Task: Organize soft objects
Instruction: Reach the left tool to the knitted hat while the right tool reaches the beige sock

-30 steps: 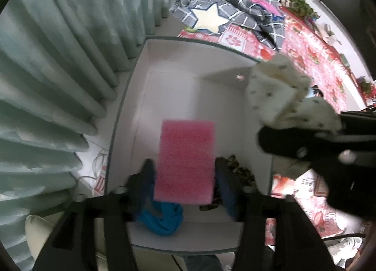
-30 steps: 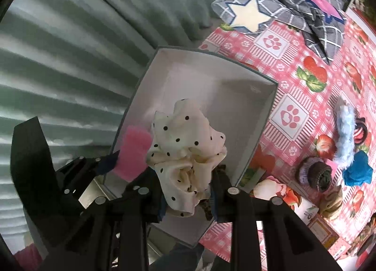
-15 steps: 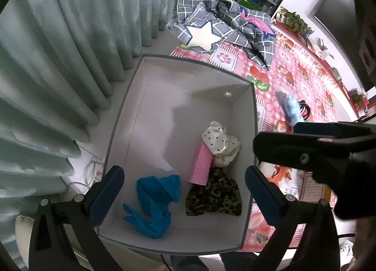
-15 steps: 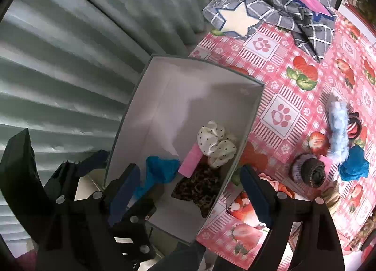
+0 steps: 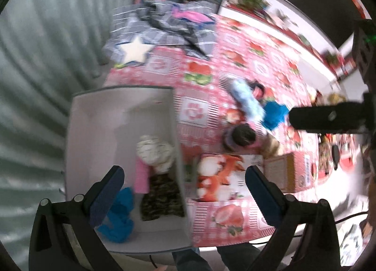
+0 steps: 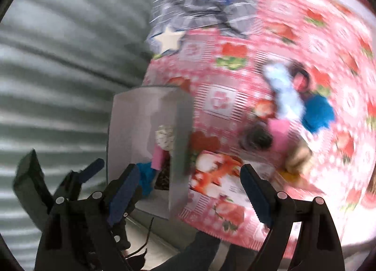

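A grey storage box (image 5: 94, 129) stands beside the table and holds a white dotted scrunchie (image 5: 155, 152), a pink sponge (image 5: 141, 178), a leopard-print cloth (image 5: 162, 198) and a blue cloth (image 5: 117, 219). My left gripper (image 5: 185, 197) is open and empty above the box's right wall. My right gripper (image 6: 188, 195) is open and empty, over the box edge (image 6: 181, 134). On the red tablecloth lie a light blue fluffy piece (image 5: 246, 101), a blue cloth (image 5: 273, 115), a dark scrunchie (image 5: 239, 137) and a pink item (image 6: 277, 134). Both views are blurred.
A grey checked blanket with a white star (image 5: 136, 49) lies at the table's far end. A printed card box (image 5: 221, 177) sits near the table's front edge. A pale curtain (image 5: 35, 71) hangs to the left. The other gripper shows in the left wrist view (image 5: 329, 118).
Both grippers opened and let the pink sponge and the white scrunchie fall into the box. Both then swung right, toward the table.
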Motion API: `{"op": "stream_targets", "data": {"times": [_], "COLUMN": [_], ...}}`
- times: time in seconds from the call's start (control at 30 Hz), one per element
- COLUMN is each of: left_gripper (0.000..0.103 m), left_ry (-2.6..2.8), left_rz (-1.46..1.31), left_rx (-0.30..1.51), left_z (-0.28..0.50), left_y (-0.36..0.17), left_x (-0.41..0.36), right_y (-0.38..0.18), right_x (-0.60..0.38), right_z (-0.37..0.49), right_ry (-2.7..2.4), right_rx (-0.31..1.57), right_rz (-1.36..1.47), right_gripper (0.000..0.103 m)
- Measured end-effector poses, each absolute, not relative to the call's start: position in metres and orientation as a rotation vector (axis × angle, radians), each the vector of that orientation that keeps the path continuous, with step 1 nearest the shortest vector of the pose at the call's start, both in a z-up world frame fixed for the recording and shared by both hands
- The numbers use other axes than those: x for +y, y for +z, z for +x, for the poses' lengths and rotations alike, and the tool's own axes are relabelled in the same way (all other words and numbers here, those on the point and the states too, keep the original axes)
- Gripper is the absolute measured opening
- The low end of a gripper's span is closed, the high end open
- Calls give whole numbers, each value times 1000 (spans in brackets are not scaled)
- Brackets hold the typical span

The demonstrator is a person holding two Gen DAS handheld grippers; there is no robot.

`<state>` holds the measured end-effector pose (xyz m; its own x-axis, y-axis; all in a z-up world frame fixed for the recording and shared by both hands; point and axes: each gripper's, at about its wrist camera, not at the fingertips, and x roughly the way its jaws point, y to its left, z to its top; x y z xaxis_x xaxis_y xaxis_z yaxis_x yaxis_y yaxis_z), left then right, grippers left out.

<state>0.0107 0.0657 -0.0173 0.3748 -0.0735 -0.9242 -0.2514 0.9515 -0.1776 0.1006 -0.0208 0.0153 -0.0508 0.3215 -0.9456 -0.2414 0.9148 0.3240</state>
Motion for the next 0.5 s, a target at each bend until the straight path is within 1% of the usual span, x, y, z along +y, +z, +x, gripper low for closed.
{"op": "stream_targets", "data": {"times": [0.23, 0.27, 0.5], "left_gripper": [103, 103, 103], "left_ry": [11, 2, -41], "left_rz": [-168, -157, -101], "left_rx": [1311, 1322, 1460], "left_z": [65, 69, 117], "left_y": [-43, -47, -100], "left_x": [5, 0, -29], "right_y": [27, 26, -4], "right_x": [-120, -132, -192], "right_z": [120, 123, 131], "right_ry": [298, 281, 197], "right_rx": [1515, 1514, 1544], "right_rz": [216, 232, 314], "right_gripper": [89, 102, 103]}}
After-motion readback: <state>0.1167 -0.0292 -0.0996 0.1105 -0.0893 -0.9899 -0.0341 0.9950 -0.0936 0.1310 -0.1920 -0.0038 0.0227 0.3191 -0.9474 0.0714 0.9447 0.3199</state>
